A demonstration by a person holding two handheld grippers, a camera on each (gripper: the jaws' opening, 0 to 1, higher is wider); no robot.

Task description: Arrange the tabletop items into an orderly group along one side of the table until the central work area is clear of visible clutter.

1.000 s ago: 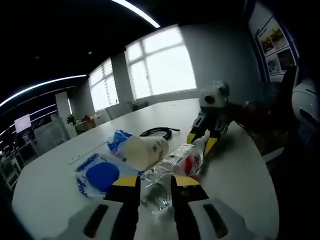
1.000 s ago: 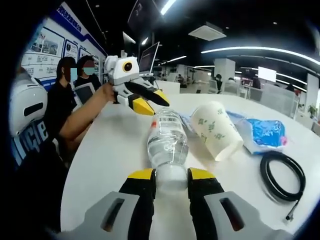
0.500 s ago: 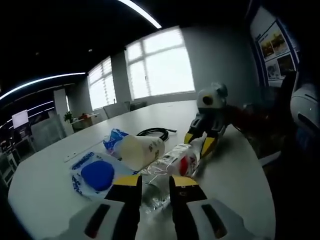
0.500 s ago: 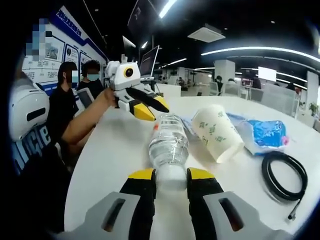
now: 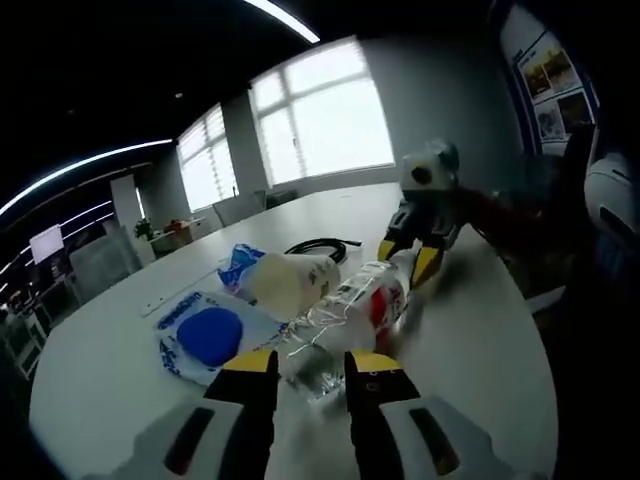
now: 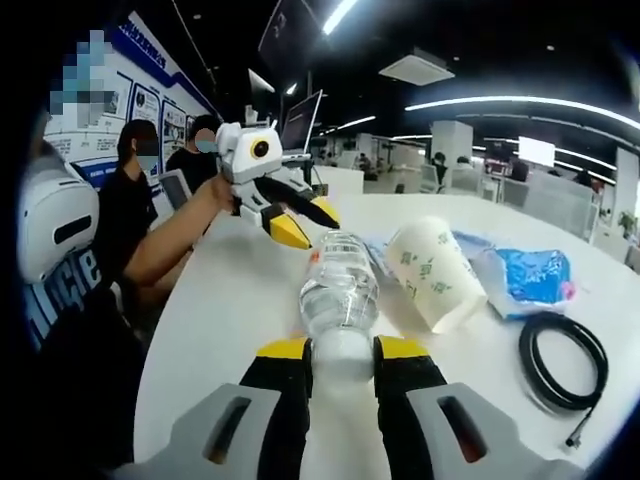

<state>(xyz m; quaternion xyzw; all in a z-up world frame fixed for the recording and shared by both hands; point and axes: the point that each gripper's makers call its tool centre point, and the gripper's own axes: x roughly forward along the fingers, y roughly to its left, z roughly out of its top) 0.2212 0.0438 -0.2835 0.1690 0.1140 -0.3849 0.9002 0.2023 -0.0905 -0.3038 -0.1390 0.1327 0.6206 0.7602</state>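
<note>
A clear plastic bottle with a red label lies on the white table. My right gripper is shut on its base, and that gripper's yellow tips close on the bottle's far end in the left gripper view. My left gripper is open, its jaws on either side of the crumpled neck end. In the right gripper view it hovers just above the orange cap. A paper cup lies tipped beside the bottle, next to a blue packet.
A coiled black cable lies past the cup. Two people stand by the table's edge, beside a white rounded machine. Bare table runs along the bottle's left side.
Both views shifted slightly with the hands. The left gripper has sunk a little closer to the bottle's cap. The bottle, cup, packet and cable have not moved.
</note>
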